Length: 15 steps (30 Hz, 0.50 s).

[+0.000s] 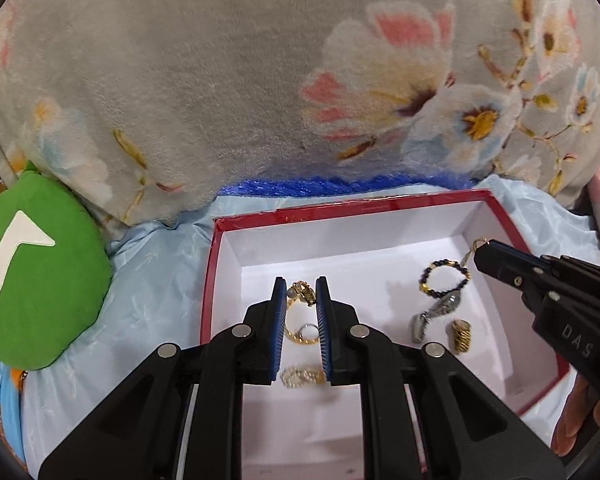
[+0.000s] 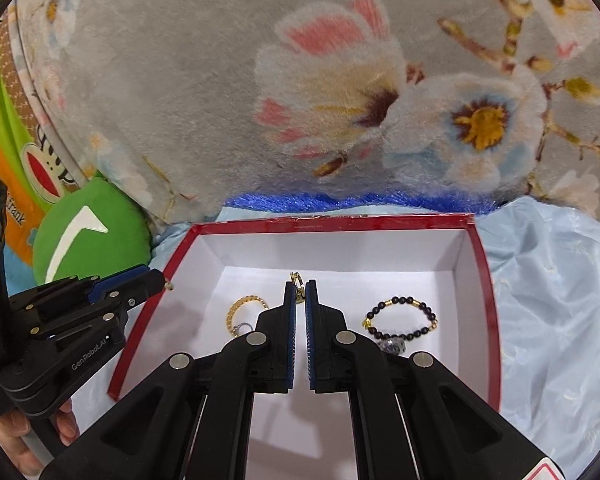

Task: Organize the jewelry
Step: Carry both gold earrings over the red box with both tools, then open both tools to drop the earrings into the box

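glossy cardboard box [image 2: 380, 222], plush blanket [image 2: 204, 92], metal chain [image 2: 246, 306]

The box [image 2: 340, 222] is an open tray with red outer walls and a white inside, lying flat. On its floor lies a bracelet [image 2: 401, 318] of dark beads with gold spacers, in a loose ring toward the box's right wall; touching its near side is a small silver piece [image 2: 394, 346]. A gold chain [image 2: 242, 312] curls toward the box's left wall, with a silver ring [image 2: 242, 327] on its near end. A gold clasp piece [image 2: 298, 286] is held upright above the box's middle. Near the box's front lie a ribbed gold band [image 1: 461, 335] and a pearly gold piece [image 1: 302, 376].
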Motion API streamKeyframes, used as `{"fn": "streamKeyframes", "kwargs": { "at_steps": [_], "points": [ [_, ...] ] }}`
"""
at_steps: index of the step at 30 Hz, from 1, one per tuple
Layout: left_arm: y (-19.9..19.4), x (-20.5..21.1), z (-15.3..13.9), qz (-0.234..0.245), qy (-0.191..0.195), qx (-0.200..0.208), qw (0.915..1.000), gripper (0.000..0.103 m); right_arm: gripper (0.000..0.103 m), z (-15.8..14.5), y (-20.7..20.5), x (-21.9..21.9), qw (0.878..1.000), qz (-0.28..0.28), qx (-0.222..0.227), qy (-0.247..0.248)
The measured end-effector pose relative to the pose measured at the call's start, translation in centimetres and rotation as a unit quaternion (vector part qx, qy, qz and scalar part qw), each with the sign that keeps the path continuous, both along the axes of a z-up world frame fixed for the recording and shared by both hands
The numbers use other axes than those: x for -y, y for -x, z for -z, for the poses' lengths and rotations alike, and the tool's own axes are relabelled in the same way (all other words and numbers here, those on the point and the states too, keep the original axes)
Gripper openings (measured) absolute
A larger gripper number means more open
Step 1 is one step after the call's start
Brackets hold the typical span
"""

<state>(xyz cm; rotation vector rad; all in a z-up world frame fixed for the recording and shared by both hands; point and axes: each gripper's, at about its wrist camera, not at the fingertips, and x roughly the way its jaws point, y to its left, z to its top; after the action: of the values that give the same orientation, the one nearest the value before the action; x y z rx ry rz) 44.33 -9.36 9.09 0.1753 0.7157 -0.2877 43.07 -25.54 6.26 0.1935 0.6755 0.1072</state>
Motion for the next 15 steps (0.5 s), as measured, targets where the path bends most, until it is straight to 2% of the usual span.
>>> {"fn": "streamKeyframes", "kwargs": {
  "at_steps": [6, 15],
  "points": [
    [-3.1, 1.2, 2.1, -0.008, -0.009, -0.019, 0.9997, 0.014, 0.004, 1.7, -2.9, -0.5, 1.0, -0.002, -0.022, 0.017],
    [-4.8, 2.4, 3.2, -0.007, -0.012, -0.007, 0.9999, 0.015, 0.004, 2.9, -4.4, -0.7, 0.999, -0.01, -0.031, 0.025]
  ]
}}
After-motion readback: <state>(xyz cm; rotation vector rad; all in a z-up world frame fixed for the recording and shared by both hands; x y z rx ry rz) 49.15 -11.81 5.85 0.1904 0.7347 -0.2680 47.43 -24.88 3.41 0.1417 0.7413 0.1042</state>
